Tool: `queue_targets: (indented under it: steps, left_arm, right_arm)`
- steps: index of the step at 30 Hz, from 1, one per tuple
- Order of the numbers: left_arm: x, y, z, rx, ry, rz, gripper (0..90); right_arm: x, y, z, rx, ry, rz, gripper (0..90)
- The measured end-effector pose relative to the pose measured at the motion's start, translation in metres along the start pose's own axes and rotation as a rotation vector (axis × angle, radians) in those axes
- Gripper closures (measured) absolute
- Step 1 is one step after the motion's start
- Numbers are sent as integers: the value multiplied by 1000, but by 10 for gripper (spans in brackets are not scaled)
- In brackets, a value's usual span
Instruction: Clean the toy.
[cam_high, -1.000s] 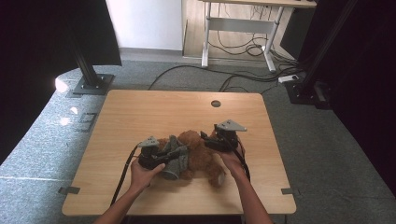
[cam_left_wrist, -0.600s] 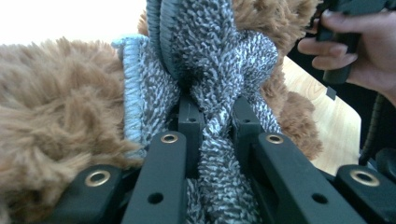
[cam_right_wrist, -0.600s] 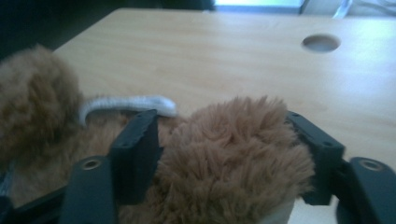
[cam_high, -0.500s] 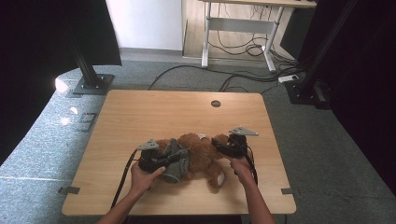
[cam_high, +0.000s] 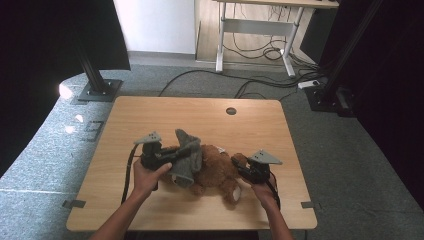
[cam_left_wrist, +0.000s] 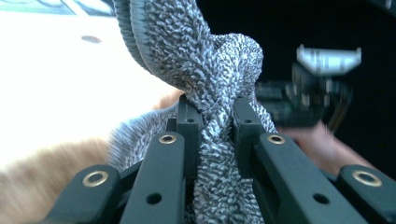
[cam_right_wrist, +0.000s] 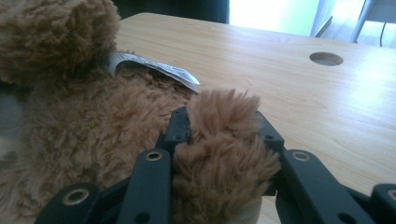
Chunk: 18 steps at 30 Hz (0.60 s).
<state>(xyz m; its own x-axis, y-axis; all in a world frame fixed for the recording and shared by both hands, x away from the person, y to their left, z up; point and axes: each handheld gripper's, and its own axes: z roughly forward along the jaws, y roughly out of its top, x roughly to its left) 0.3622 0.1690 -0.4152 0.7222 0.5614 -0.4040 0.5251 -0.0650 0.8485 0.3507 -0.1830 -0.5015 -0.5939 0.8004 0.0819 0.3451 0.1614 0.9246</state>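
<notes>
Pale wooden worktop (cam_high: 150, 115), near edge: brown plush teddy bear (cam_high: 217, 170) lying, left tongs (cam_left_wrist: 212, 119) clenched on its grey terry garment (cam_high: 186, 156), right tongs (cam_right_wrist: 223, 128), just closing, pinching a paw; lift cloth gently, bear held steady.

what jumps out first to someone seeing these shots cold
A brown teddy bear lies near the front edge of the wooden table, with a grey terry cloth garment bunched over its left part. The left gripper is clamped on a fold of that cloth, lifting it. The right gripper, whose jaws have just been closing, squeezes a furry limb; a white label lies behind it.
</notes>
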Motion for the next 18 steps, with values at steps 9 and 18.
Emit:
queue_targets:
  steps: [9, 18]
  left_arm:
    - [30, -12, 33, 192, 80, -71, 772]
    - [26, -50, 19, 139, 70, -58, 779]
  right_arm:
    - [3, -1, -1, -14, -10, -42, 666]
    - [7, -1, -13, -42, 13, -31, 565]
